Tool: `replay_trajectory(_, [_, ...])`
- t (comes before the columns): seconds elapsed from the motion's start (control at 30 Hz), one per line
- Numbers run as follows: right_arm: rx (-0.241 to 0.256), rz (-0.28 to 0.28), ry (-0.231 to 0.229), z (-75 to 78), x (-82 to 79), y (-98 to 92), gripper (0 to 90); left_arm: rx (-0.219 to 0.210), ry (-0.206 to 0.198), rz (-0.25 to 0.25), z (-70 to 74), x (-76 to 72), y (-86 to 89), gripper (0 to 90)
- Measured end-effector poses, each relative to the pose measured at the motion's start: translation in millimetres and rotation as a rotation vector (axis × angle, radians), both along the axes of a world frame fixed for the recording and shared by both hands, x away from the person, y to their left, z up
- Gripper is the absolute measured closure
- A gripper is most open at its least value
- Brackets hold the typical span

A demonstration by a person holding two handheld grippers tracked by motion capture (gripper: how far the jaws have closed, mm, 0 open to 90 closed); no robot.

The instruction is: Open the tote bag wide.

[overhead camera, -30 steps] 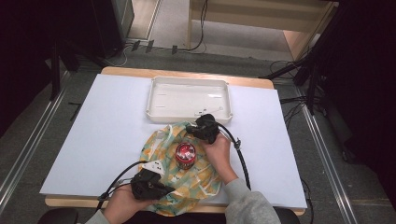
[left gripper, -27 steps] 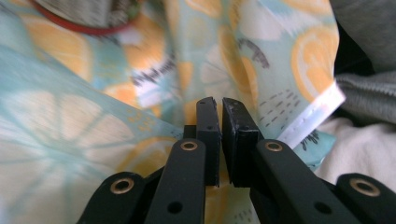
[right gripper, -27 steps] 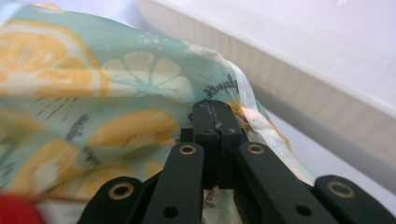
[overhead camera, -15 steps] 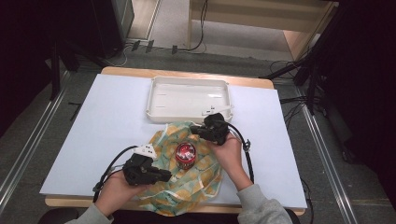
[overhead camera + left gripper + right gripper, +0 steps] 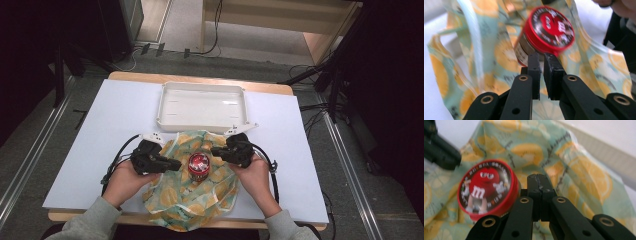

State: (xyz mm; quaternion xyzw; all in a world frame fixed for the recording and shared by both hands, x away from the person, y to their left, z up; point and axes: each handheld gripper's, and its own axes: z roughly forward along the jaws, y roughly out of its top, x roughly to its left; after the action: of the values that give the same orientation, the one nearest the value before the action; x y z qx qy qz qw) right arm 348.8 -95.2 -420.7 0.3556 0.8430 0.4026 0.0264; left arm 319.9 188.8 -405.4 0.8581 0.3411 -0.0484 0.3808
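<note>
A cloth [image 5: 200, 202] printed with yellow citrus slices lies crumpled at the near middle of the white table. On it stands a small round tin with a red lid [image 5: 199, 165]. My left gripper [image 5: 175, 164] points at the tin from its left, jaws nearly together with nothing between them. My right gripper [image 5: 215, 150] points at it from the right, jaws pressed together. In the left gripper view the blurred tin [image 5: 549, 30] sits just beyond my left gripper [image 5: 541, 56]. The right gripper view has the tin [image 5: 486, 187] left of my right gripper [image 5: 539, 178], over the cloth [image 5: 529, 150].
An empty white tray [image 5: 161, 107] sits just beyond the cloth at the table's far middle. Bare white table [image 5: 95, 135] stretches to the left and right of the cloth. Cables trail from both grippers toward the near edge.
My left gripper has moved forward from the cloth's near edge to the tin's left side. My right gripper has shifted slightly nearer and to the right. The tin stays in place.
</note>
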Motion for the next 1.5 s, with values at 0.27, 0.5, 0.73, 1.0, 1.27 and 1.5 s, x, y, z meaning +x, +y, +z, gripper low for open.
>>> replay_trajectory(0.27, [-0.006,0.02,0.026,-11.5,-16.6,-3.0,90.0,0.009,0.023,0.04,-10.5,21.9,-4.6,85.1])
replay_trajectory(0.5, [-0.046,0.041,0.043,-30.9,-27.4,-6.0,90.0,0.012,0.039,0.07,-27.9,31.9,-2.2,85.0])
replay_trajectory(0.73, [-0.053,0.05,0.061,-38.3,-36.6,-10.7,90.0,0.017,0.045,0.078,-38.0,35.3,0.7,84.3])
replay_trajectory(1.0, [-0.045,0.074,0.071,-47.1,-51.1,-14.3,90.0,0.041,0.032,0.073,-42.7,39.9,2.3,84.1])
replay_trajectory(1.27, [-0.046,0.08,0.076,-51.4,-60.2,-19.6,90.0,0.046,0.048,0.078,-51.9,46.3,5.8,84.2])
replay_trajectory(1.5, [-0.031,0.15,0.058,-54.8,-67.7,-20.2,89.8,0.033,0.054,0.093,-57.2,52.6,6.0,83.6])
